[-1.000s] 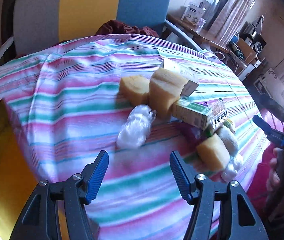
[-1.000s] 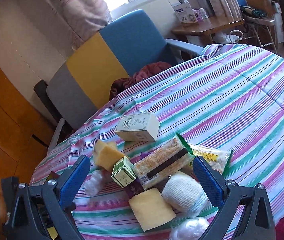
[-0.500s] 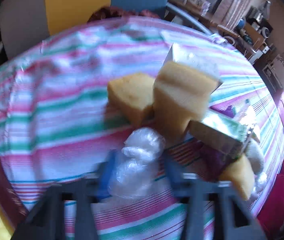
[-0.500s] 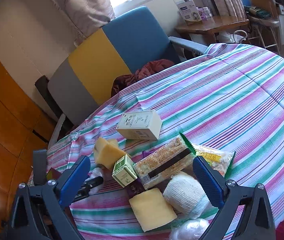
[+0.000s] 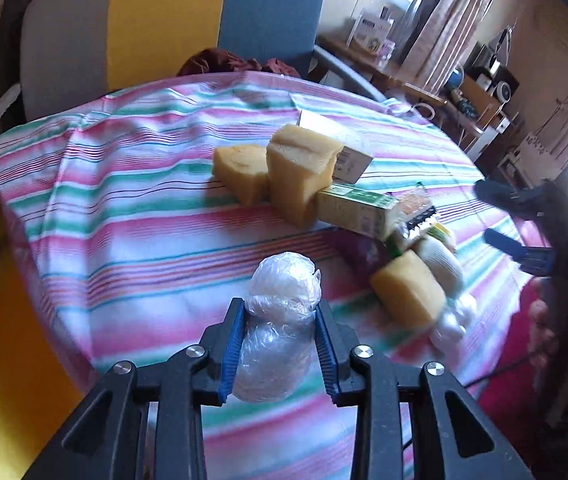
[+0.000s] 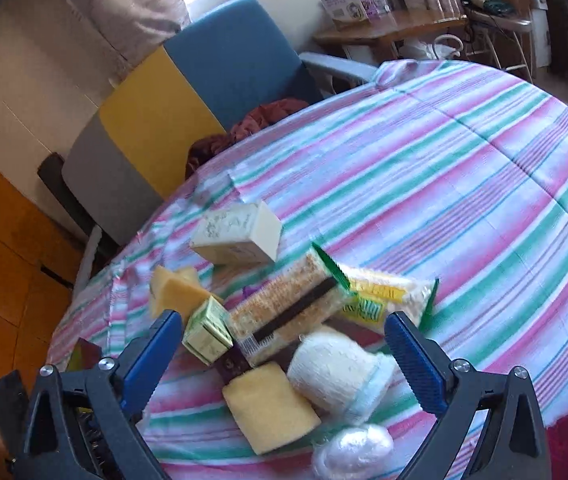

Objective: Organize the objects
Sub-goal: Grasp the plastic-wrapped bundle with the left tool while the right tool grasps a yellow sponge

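Left hand-held gripper: the two blue pads are closed against the sides of a clear plastic-wrapped bundle, which fills the gap between them and bulges out past the fingertips. Whether the bundle is lifted clear of the striped tablecloth or touching it cannot be told from this view.

Right hand-held gripper: jaws spread wide, nothing between the pads, held above the near end of the pile of items on the surface.

Beyond the left hand-held gripper, two yellow sponge blocks stand touching one another, with a cream carton just behind them. A small green box lies against the taller sponge.

In the right wrist view, a flat yellow sponge lies directly ahead between the open fingers, touching a white knitted roll on its right. A second plastic-wrapped bundle sits at the near edge below them. Behind these, a cracker packet and a green-edged snack packet lie side by side, overlapping at one end; their print is blurred.

A blue, yellow and grey chair stands at the far side of the surface, with dark red cloth on its seat.
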`<state>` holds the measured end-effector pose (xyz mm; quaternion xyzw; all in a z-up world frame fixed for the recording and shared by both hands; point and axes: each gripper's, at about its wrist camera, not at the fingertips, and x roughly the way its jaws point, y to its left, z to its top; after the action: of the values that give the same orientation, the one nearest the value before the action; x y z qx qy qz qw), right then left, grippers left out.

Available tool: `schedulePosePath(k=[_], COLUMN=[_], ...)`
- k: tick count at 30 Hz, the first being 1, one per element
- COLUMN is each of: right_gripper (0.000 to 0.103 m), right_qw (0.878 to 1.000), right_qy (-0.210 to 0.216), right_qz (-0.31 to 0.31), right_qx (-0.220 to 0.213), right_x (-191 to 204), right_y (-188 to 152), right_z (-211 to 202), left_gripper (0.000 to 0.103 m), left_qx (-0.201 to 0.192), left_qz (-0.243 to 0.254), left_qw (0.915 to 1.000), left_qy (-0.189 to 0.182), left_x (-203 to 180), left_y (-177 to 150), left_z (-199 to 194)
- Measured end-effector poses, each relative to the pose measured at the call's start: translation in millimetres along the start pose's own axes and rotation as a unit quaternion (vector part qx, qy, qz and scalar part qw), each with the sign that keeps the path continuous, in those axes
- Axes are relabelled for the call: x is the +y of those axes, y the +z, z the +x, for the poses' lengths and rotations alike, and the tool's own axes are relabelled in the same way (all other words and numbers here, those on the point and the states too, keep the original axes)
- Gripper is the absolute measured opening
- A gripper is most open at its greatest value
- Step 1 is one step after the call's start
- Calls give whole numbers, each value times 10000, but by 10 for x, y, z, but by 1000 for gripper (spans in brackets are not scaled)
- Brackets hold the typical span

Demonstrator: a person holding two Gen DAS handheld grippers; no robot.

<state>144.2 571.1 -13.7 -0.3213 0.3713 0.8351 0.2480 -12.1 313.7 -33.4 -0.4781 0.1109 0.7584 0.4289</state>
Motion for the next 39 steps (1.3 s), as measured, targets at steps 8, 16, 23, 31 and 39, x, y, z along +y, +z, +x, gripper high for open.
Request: schedulePosePath(k=[8, 16, 23, 31, 39], right_gripper=[84, 72, 73, 54, 49], right_qw=[9982, 9915, 9724, 9463, 9485], right_qy=[-279, -78, -773, -1312, -482], right_qz=[-193, -981, -1828, -2645, -2914], right_qx=[486, 852, 1225, 1314, 1141], right_x=[-92, 288, 647, 664, 899], right_y=[-232, -458, -590, -726, -794], right_z=[-156, -148, 425, 697, 570], left_gripper=[34, 34, 34, 34, 34], left_qx=[-245, -443, -603, -681, -673], left_qz=[-152, -568, -1009, -1710, -1986], left_qw=[9995, 9974, 9930, 9818, 9757], left_qy=[-85, -78, 116, 464, 634], left_x=[190, 473, 822, 1295, 1483], left_y=[-255, -523, -732, -1043, -1176], left_z=[-406, -679, -930, -1087, -1110])
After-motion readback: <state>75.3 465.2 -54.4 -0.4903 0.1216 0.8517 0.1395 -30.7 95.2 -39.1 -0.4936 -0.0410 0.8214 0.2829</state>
